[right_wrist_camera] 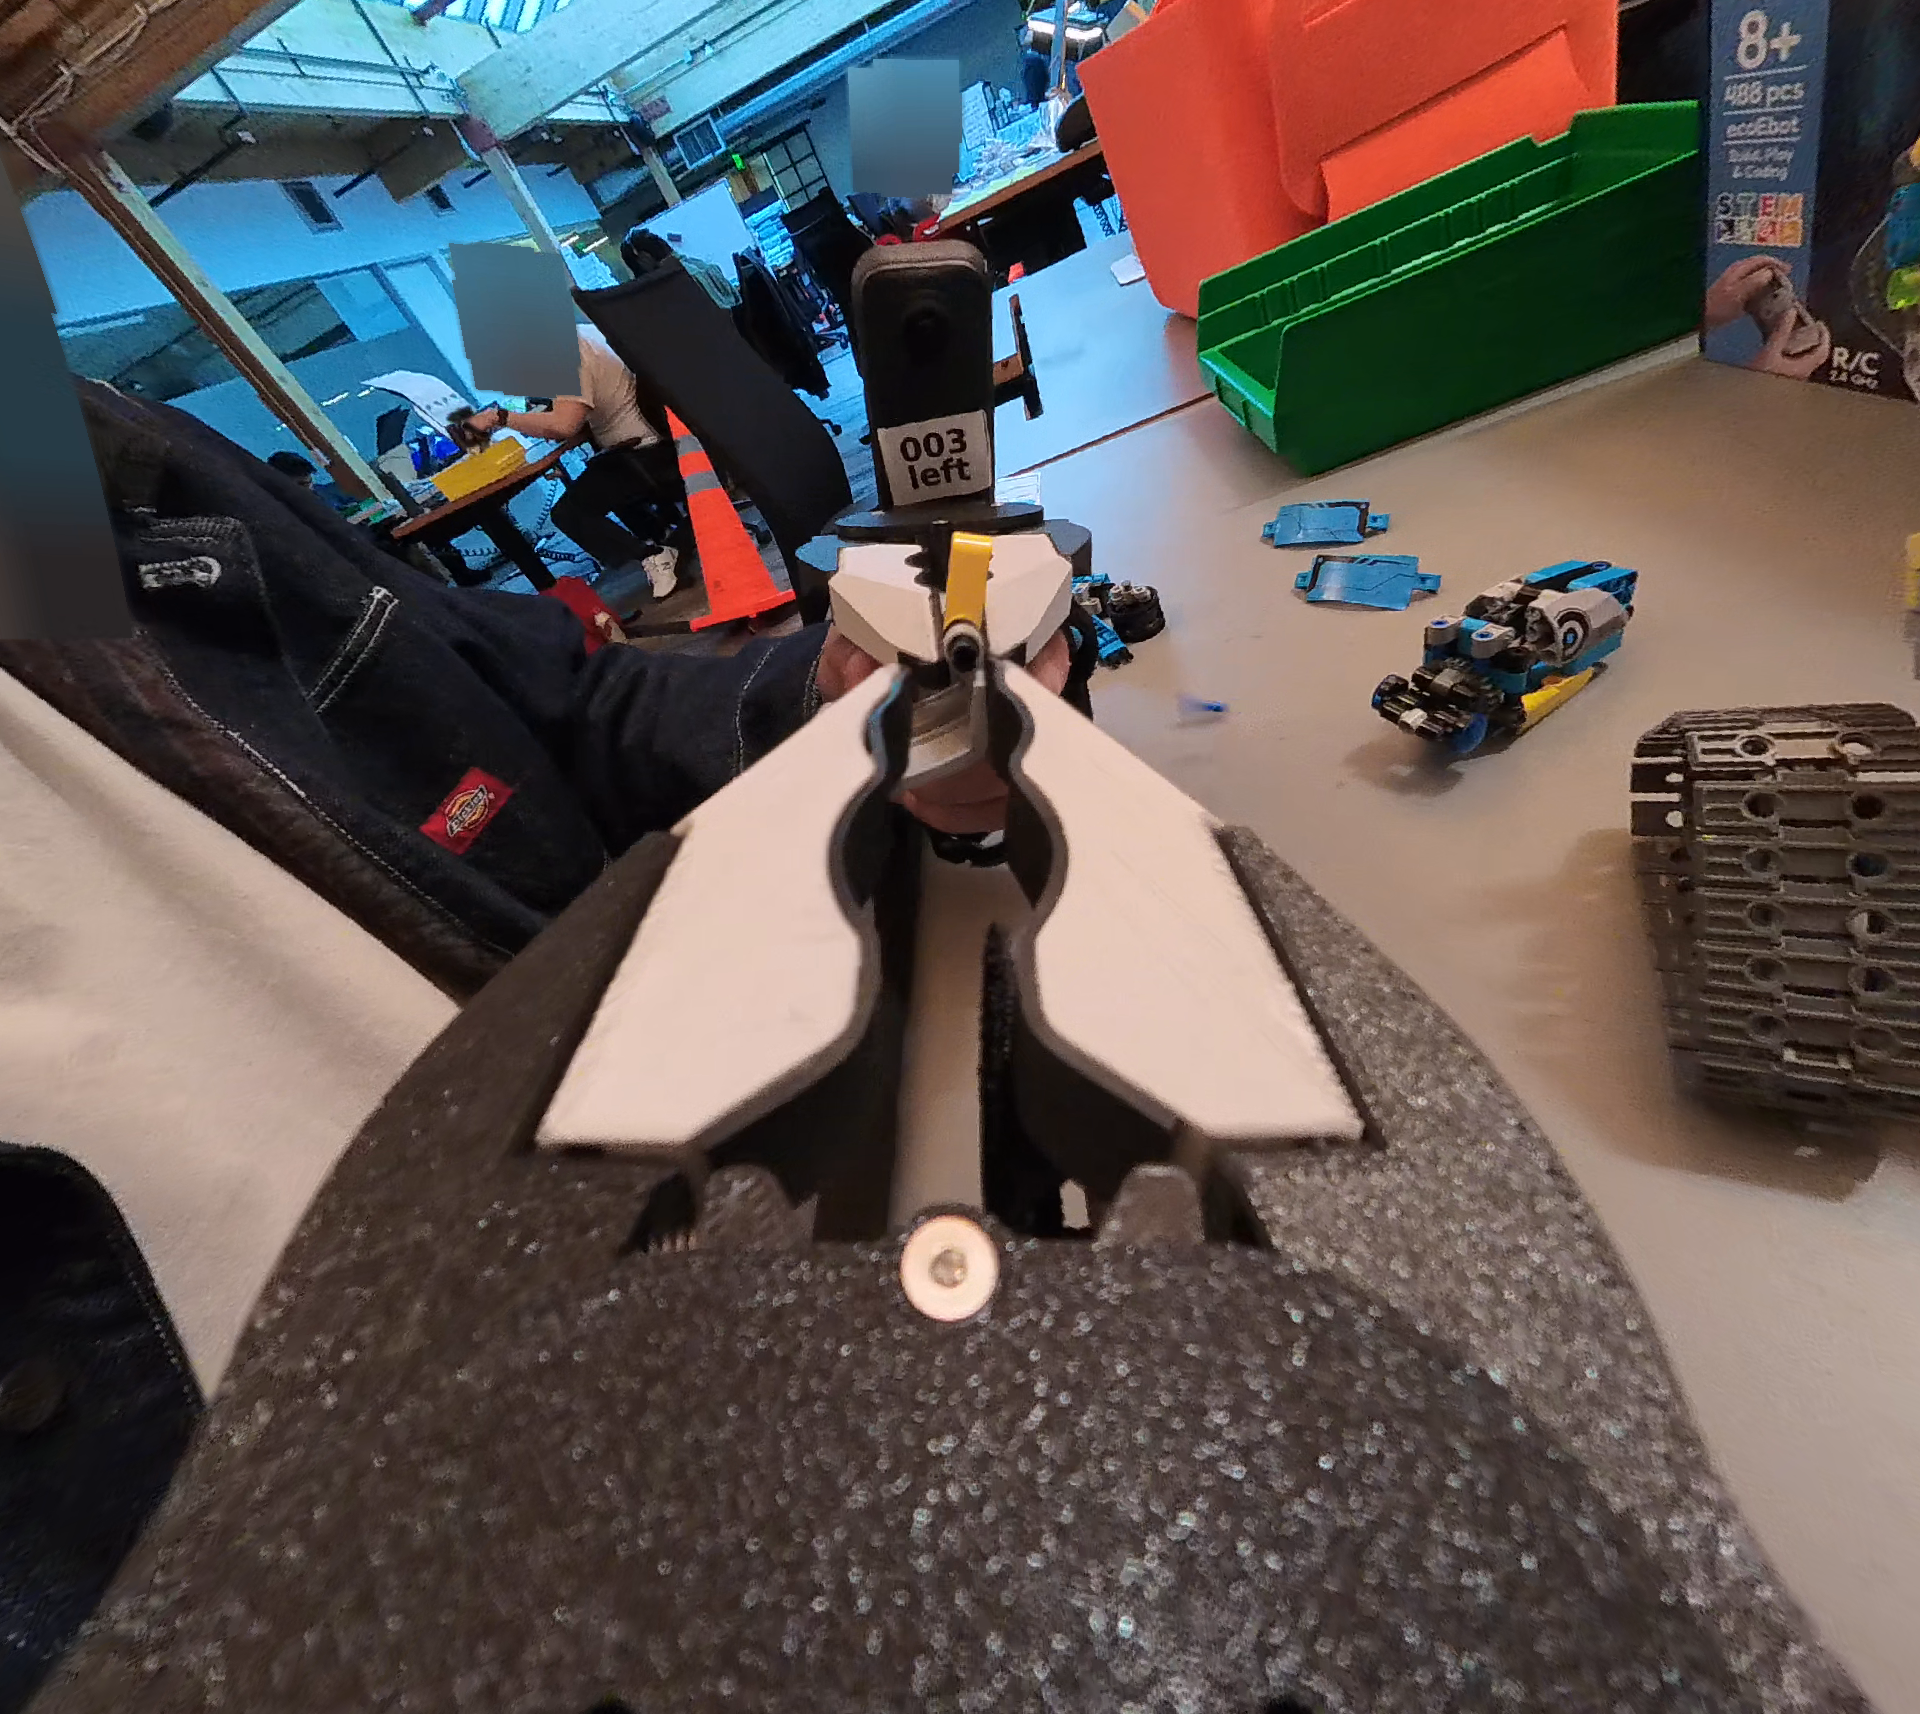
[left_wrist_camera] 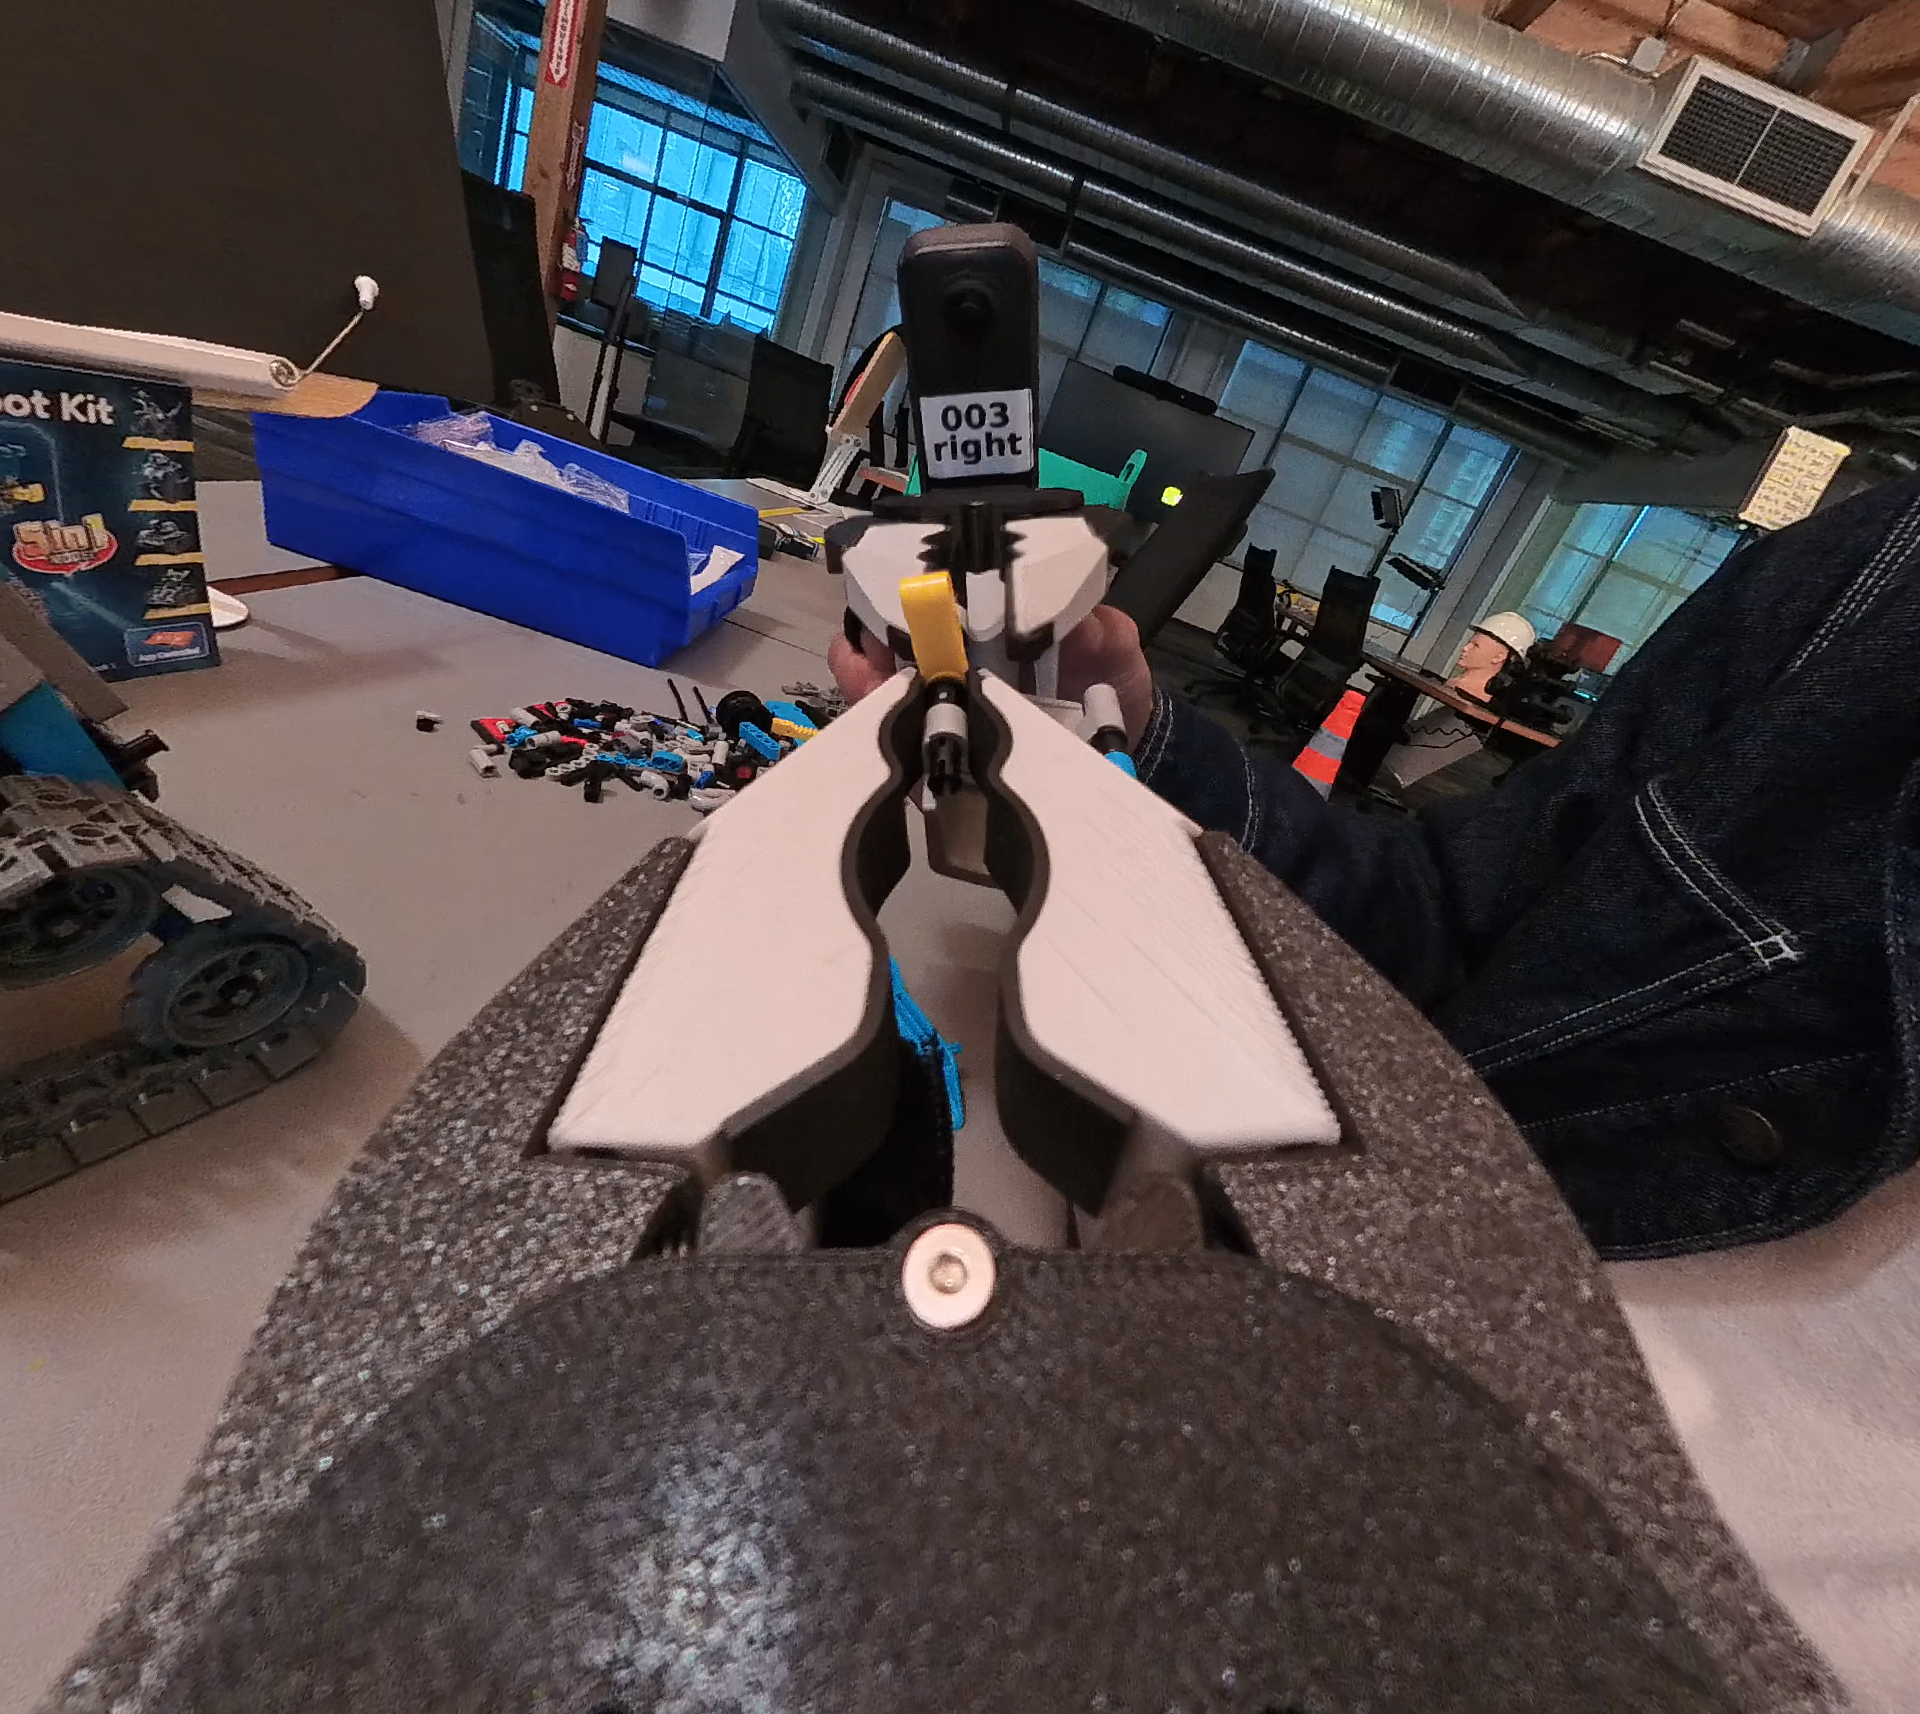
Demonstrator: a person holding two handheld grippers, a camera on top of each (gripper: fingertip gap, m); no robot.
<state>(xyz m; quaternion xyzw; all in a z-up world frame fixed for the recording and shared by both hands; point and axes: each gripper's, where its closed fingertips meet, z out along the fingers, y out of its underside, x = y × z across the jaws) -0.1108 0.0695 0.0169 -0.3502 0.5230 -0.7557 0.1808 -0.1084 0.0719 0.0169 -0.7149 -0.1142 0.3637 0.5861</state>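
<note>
Nearby, loose bricks [left_wrist_camera: 613, 745], blue bin [left_wrist_camera: 499, 521].

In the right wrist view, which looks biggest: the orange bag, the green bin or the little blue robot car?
1. orange bag
2. green bin, almost as big
3. blue robot car, smallest

It lies nearer the camera and looks smallest anyway.

The two grippers are facing each other tip to tip, leaving no gap between them. Loose bricks [left_wrist_camera: 623, 745], a blue bin [left_wrist_camera: 499, 521] and a tracked vehicle [left_wrist_camera: 156, 968] are crowding the grey table [left_wrist_camera: 436, 854] on one side; a tread assembly [right_wrist_camera: 1782, 916], small blue robot model [right_wrist_camera: 1507, 662] and green bin [right_wrist_camera: 1455, 314] are blocking the other.
</note>
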